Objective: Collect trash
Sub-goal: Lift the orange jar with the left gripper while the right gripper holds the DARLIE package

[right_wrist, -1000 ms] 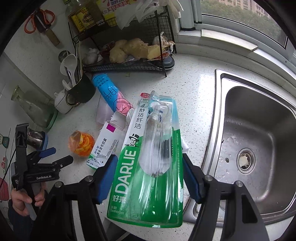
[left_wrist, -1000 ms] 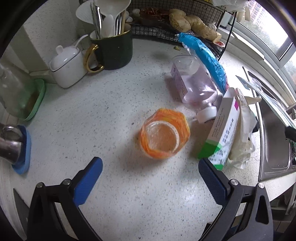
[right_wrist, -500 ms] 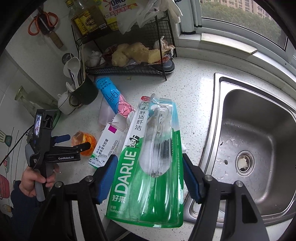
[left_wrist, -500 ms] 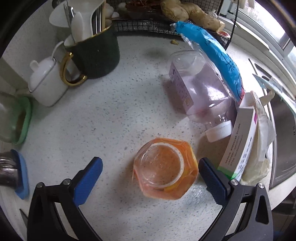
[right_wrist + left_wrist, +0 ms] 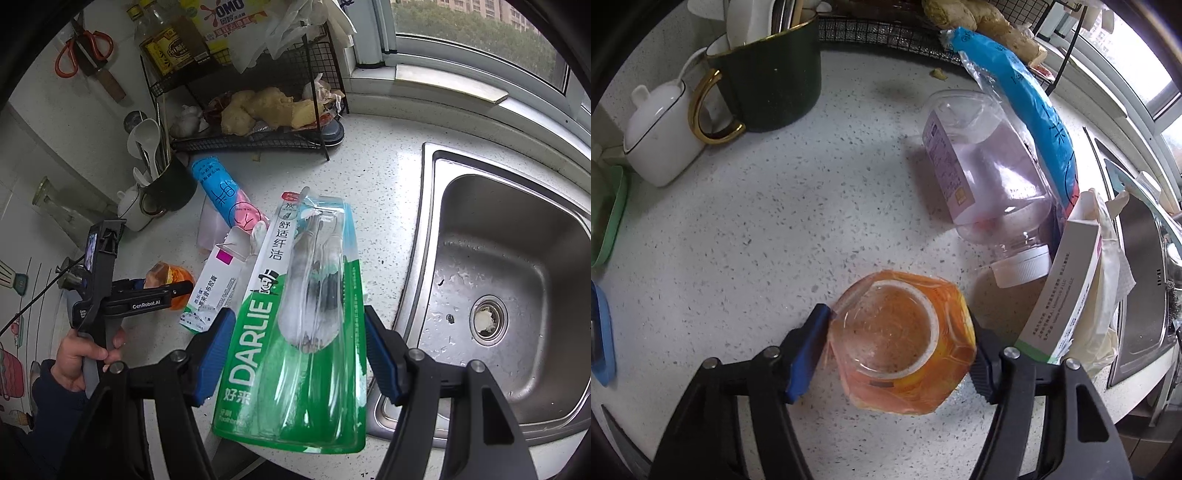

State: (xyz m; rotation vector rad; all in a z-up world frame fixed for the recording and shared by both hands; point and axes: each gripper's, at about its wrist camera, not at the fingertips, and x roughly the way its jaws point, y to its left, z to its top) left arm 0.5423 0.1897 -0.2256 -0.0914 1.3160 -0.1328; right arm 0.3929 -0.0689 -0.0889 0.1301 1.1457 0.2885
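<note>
Both left hand-held gripper [image 5: 899, 350] fingers touch the orange cup [image 5: 905, 341].

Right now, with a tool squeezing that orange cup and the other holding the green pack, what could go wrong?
1. The orange cup looks like thin, crinkly plastic, and the left tool pinches it by its sides. It might crush or pop out.
2. The clear bottle lies on its side, its cap close to the cup. Lifting carelessly may bump it and set it rolling.
3. The right tool holds the toothbrush pack near its bottom. The long pack could tilt and slip.
</note>
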